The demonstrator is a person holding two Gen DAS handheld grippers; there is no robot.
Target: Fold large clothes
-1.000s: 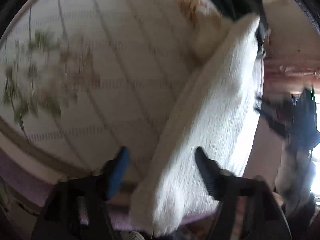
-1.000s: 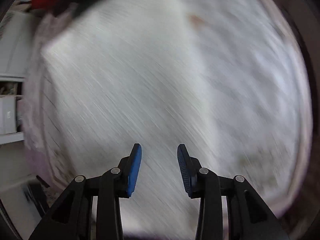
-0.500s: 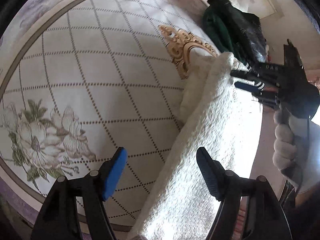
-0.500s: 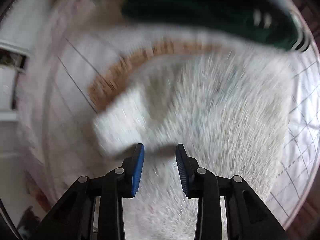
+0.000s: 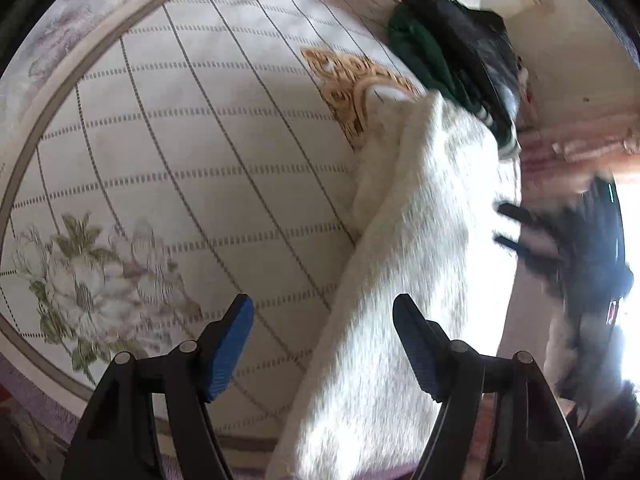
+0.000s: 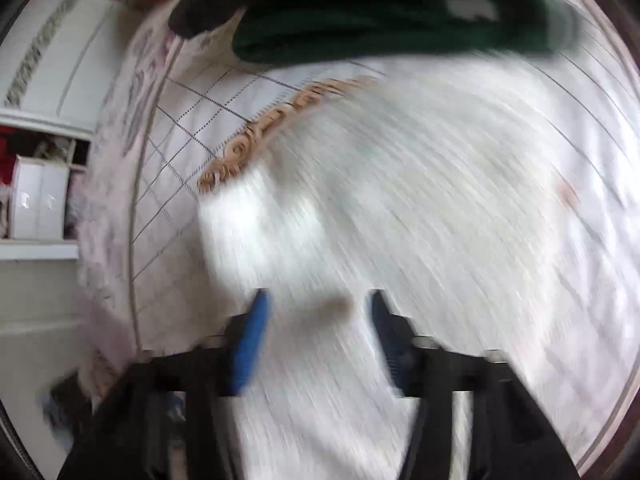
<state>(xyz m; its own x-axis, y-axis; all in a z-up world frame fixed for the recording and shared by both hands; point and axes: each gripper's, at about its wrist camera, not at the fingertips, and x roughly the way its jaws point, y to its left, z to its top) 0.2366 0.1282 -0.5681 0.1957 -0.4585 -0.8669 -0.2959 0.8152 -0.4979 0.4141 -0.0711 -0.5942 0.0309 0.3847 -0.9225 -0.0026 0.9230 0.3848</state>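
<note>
The white fuzzy garment (image 5: 420, 264) lies in a long folded strip along the right side of the bed (image 5: 192, 160), one thick edge running down toward the camera and a shorter flap tucked beside it near the gold ornament (image 5: 352, 80) on the quilted cover. The left tongs (image 5: 322, 344) hover above that near edge, spread wide, nothing between them. The right tongs (image 6: 316, 340) sit low over the fluffy cloth (the right view is badly smeared), parted with fabric showing in the gap; whether a pad touches the pile I cannot tell. This looks like the stage between folds: the lengthwise fold is laid, and the next move would call for both tongs to pinch one short end and carry it over the other. In the way: a dark green and black heap of clothes (image 5: 448, 48) touches the strip's far end, so the fold should go toward the near end.
</note>
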